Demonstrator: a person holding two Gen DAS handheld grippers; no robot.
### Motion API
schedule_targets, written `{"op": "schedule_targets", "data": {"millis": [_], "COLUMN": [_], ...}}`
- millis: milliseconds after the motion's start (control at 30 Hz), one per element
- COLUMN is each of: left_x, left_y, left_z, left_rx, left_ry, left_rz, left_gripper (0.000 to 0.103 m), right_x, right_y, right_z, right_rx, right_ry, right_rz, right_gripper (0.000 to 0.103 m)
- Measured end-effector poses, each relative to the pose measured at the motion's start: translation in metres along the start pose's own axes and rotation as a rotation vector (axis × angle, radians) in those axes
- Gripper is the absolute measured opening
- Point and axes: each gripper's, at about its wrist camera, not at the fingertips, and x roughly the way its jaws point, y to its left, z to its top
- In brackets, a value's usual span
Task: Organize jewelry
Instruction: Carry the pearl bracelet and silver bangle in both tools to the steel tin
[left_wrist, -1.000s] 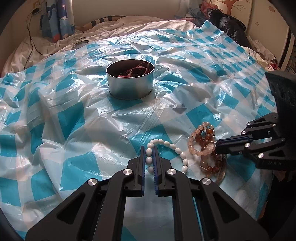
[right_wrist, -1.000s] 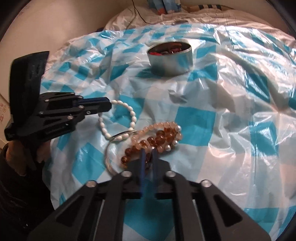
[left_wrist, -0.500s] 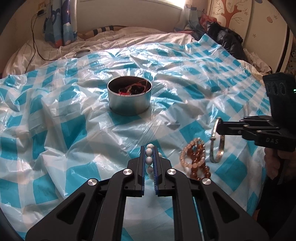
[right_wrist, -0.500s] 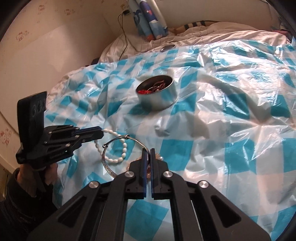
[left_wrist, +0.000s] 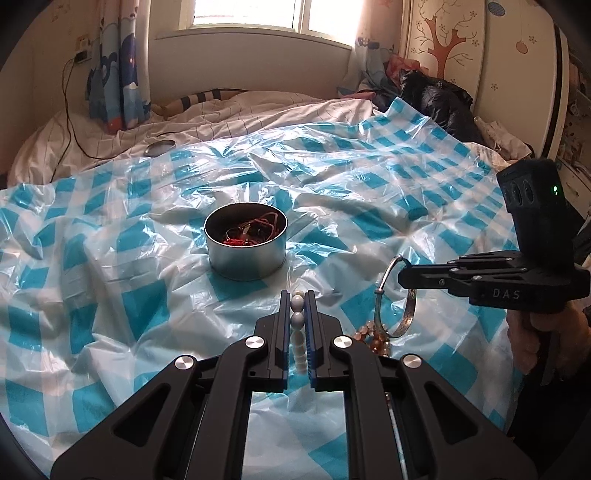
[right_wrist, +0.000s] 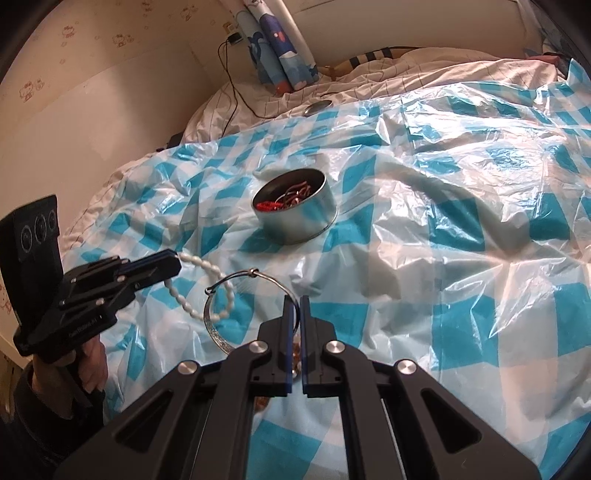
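My left gripper (left_wrist: 297, 301) is shut on a white bead bracelet (left_wrist: 297, 320), held above the sheet; it hangs in a loop in the right wrist view (right_wrist: 201, 266). My right gripper (right_wrist: 294, 301) is shut on a silver bangle (right_wrist: 221, 328), lifted off the sheet; the bangle also shows in the left wrist view (left_wrist: 404, 317). An amber bead bracelet (left_wrist: 373, 338) lies on the sheet below the bangle. The round metal tin (left_wrist: 245, 242) stands ahead of both grippers with red and metal jewelry inside; it also shows in the right wrist view (right_wrist: 295, 212).
A crinkled blue-and-white checked plastic sheet (left_wrist: 110, 288) covers the bed. A small round lid (left_wrist: 159, 147) and a black cable (left_wrist: 70, 122) lie on the white bedding behind. A black bag (left_wrist: 436, 96) sits at the back right by the wardrobe.
Both grippers have risen from the sheet with their pieces: the left lifted the white bead bracelet, the right lifted the silver bangle clear of the amber beads.
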Motion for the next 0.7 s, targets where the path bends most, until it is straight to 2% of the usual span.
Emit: {"op": "schedule_targets", "data": {"millis": [367, 500, 700], "left_x": [0.004, 0.006, 0.016], "left_y": [-0.007, -0.012, -0.006], "left_z": [0.006, 0.013, 0.025], "left_rx": [0.025, 0.059, 0.047], "left_ry": [-0.02, -0.041, -0.066], "left_rz": [0.031, 0.064, 0.074], "left_gripper": [0.007, 0.007, 0.007], "right_x": [0.002, 0.003, 0.011], "right_y": [-0.004, -0.002, -0.012], "right_z": [0.01, 0.025, 0.05], "right_rx": [0.021, 0.013, 0.022], "right_ry": [-0.022, -0.048, -0.073], "right_rz": [-0.011, -0.026, -0.041], "right_gripper": [0.004, 0.004, 0.004]}}
